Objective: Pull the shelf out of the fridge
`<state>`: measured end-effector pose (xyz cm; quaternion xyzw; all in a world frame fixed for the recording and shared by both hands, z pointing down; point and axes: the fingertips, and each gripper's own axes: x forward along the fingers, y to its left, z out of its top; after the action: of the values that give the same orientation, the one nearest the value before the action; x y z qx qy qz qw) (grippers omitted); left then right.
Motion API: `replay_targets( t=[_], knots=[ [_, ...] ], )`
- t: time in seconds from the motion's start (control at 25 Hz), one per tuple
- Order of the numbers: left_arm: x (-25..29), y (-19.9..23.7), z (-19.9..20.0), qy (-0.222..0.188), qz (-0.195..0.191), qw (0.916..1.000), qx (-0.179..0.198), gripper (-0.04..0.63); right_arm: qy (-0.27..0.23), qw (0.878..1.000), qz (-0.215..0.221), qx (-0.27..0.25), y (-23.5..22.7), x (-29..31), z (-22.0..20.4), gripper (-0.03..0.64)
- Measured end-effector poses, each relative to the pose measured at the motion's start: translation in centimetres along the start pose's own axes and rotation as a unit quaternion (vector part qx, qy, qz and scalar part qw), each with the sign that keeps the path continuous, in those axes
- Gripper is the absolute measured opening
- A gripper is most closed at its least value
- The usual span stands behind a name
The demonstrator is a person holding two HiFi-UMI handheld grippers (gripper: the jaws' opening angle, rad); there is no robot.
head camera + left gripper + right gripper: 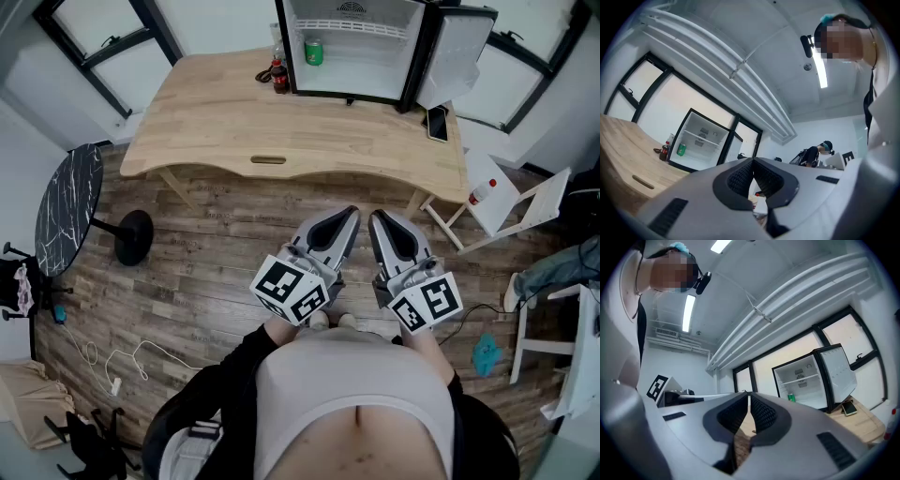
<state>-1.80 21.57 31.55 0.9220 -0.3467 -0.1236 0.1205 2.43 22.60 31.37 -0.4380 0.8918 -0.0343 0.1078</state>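
The fridge point(349, 94) stands at the far edge of the wooden counter point(225, 122) with its door point(457, 56) swung wide to the right. The shelf point(349, 28) sits across the upper part of the fridge, white and thin, reaching from one side wall to the other. Nothing appears to rest on it. A green can point(313, 52) stands below it on the fridge floor, a cola bottle point(279, 77) is just left of the fridge, and a phone point(437, 123) lies on the counter near the door.

The person is well back from the counter. The left hand-held gripper point(349, 217) and the right hand-held gripper point(380, 221) are held side by side close to the body, both with jaws pressed together and nothing between them. The task has not started.

The shelf looks light and stiff, probably a wire or thin plastic rack resting on ledges in the side walls, so it should slide straight out with little force. Its front edge is the natural place to take hold, near the middle so it does not skew and jam. A smooth coated rim could slip between the pads, so a firm pinch is called for. The small fridge may shift on the counter if the shelf catches, and the can beneath could be knocked by a low approach
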Motion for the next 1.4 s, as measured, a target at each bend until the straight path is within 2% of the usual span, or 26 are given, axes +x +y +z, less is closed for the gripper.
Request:
replay_targets(
  t=[0.44,0.64,1.16,1.4],
  knots=[
    [0.3,0.4,0.0,-0.001,-0.002,1.0000,0.000,0.006,0.003,1.000,-0.003,-0.009,-0.3,0.3,-0.1,0.040],
    [-0.2,0.7,0.0,0.000,-0.003,1.0000,0.001,0.006,-0.011,1.000,-0.008,-0.003,0.1,0.4,-0.2,0.040],
    [-2.5,2.0,-1.0,0.019,-0.013,0.9997,0.001,0.006,0.007,1.000,-0.019,-0.001,2.6,1.1,-3.2,0.040],
    [-2.5,3.0,-1.2,0.020,-0.012,0.9996,-0.013,0.006,0.012,1.000,-0.025,0.007,2.4,1.6,-3.8,0.040]
  ],
)
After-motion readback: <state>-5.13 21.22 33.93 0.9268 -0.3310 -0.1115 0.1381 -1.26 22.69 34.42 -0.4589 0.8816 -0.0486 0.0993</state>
